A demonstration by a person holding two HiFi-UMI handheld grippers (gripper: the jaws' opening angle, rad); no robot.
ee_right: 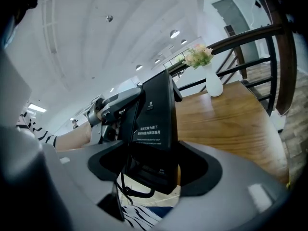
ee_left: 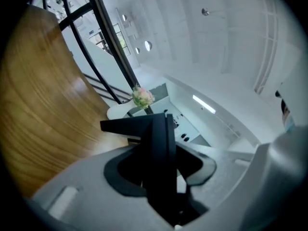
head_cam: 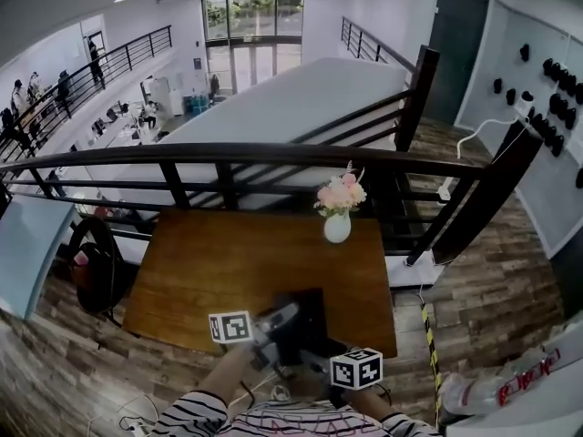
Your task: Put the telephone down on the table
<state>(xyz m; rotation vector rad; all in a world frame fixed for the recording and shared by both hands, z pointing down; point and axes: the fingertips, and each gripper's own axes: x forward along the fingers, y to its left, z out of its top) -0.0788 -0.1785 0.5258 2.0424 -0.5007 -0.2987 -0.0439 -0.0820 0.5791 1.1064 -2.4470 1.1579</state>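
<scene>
The telephone (head_cam: 302, 320), one black set, is held at the near edge of the one wooden table (head_cam: 209, 271). In the right gripper view its lower end hangs free, a cord dangling above a striped shirt (head_cam: 273, 421).

There are two grippers. The left gripper (head_cam: 273, 329) clamps the telephone from its left and the right gripper (head_cam: 317, 358) from its right, each with both jaws pressed on the set.

A round black object (head_cam: 96, 267) sits on the floor left of the table. One white vase (head_cam: 337, 228) of pink flowers (head_cam: 342, 194) stands at the table's far edge, well apart from the telephone. A dark railing (head_cam: 228, 156) runs just behind it. On the right is a white wall with dark knobs (head_cam: 551, 80).
</scene>
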